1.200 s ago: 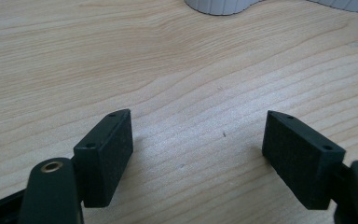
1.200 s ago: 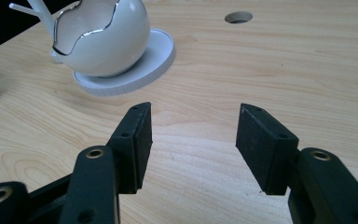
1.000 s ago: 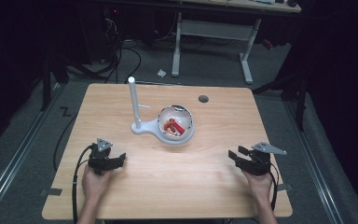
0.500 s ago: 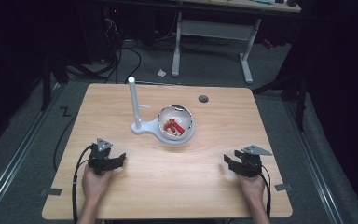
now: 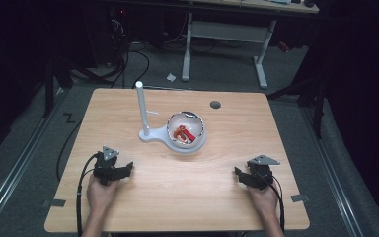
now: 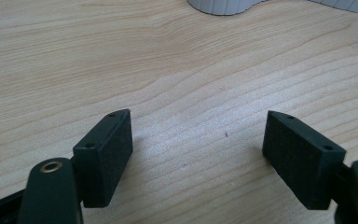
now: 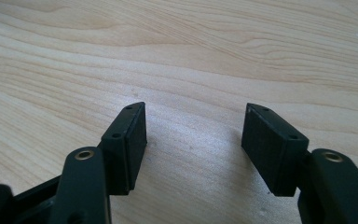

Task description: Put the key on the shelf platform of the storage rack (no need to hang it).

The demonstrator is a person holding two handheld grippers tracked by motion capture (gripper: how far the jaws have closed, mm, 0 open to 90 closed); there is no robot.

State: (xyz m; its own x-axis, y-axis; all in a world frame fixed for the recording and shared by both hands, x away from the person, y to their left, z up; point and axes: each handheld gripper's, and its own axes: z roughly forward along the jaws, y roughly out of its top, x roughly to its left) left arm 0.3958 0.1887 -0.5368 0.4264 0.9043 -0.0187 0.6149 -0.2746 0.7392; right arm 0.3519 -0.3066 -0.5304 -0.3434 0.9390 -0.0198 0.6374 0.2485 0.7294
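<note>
A bowl (image 5: 187, 132) sits near the middle of the table (image 5: 128, 106), small items (image 5: 185, 133) lying in it — an upright post (image 5: 141, 107) on a flat base (image 5: 150, 134) touches its left side. Nearer the person, the left gripper (image 5: 126, 169) and right gripper (image 5: 238, 173) rest well apart on the tabletop, a round hole (image 5: 215, 104) behind the bowl.

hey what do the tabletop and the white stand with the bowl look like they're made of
Tabletop: light wood or a wood-look laminate, matt, with flowing grain lines clear in both gripper views. White stand: probably moulded plastic, smooth, uniformly white, with a fine ribbed edge. Bowl: glossy, maybe glazed ceramic or plastic; I can't say which.
</note>
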